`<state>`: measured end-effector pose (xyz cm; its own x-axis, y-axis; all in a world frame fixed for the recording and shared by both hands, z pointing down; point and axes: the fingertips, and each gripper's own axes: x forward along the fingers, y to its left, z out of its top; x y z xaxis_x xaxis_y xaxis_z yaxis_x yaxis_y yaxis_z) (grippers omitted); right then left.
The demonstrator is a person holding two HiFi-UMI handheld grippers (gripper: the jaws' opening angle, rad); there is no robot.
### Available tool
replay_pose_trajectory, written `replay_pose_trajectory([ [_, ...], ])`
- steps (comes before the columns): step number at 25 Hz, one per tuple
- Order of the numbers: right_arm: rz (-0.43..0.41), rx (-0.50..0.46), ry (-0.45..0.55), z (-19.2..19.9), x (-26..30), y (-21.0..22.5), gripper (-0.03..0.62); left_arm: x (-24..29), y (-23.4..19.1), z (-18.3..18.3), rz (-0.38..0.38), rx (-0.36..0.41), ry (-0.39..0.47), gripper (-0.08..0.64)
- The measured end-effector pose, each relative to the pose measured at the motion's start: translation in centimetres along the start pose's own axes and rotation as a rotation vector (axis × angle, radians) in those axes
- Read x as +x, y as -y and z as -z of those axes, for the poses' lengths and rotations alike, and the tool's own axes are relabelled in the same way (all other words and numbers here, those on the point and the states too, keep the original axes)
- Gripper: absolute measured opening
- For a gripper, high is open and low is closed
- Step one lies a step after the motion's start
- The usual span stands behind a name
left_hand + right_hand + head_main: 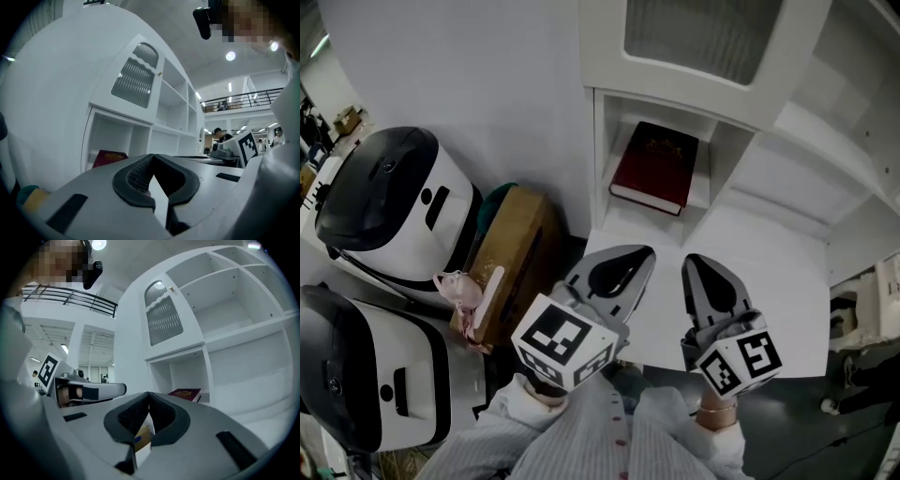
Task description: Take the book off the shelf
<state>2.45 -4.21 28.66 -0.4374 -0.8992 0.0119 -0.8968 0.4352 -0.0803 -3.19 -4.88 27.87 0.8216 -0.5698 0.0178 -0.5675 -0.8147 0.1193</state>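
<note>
A dark red book [654,167] lies flat in the narrow lower cubby of a white shelf unit [741,112]. It also shows in the left gripper view as the book [109,157] and in the right gripper view as the book [186,393]. My left gripper [645,251] is level and points at the cubby from a little short of it, jaws shut and empty. My right gripper [692,260] is beside it on the right, tips together, holding nothing. Both tips are over the white ledge [769,281] in front of the cubby, apart from the book.
Two white-and-black machines [389,202] [356,375] stand on the floor at the left. A brown cardboard box [511,253] with a pink item [461,291] on it is wedged between them and the shelf. Larger open white compartments [243,310] lie to the right of the cubby.
</note>
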Motion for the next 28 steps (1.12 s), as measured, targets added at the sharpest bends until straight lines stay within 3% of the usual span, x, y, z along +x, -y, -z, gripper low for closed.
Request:
replay_pose_trajectory([
  [12, -0.126, 0.005, -0.024, -0.1, 1.4, 6.2, 0.014, 5.9, 0.0, 0.4, -0.124, 0.020, -0.020, 0.011],
  [28, -0.095, 0.022, -0.021, -0.2, 3.7, 8.5, 0.014, 8.7, -2.9, 0.0, -0.135, 0.066, -0.044, 0.011],
])
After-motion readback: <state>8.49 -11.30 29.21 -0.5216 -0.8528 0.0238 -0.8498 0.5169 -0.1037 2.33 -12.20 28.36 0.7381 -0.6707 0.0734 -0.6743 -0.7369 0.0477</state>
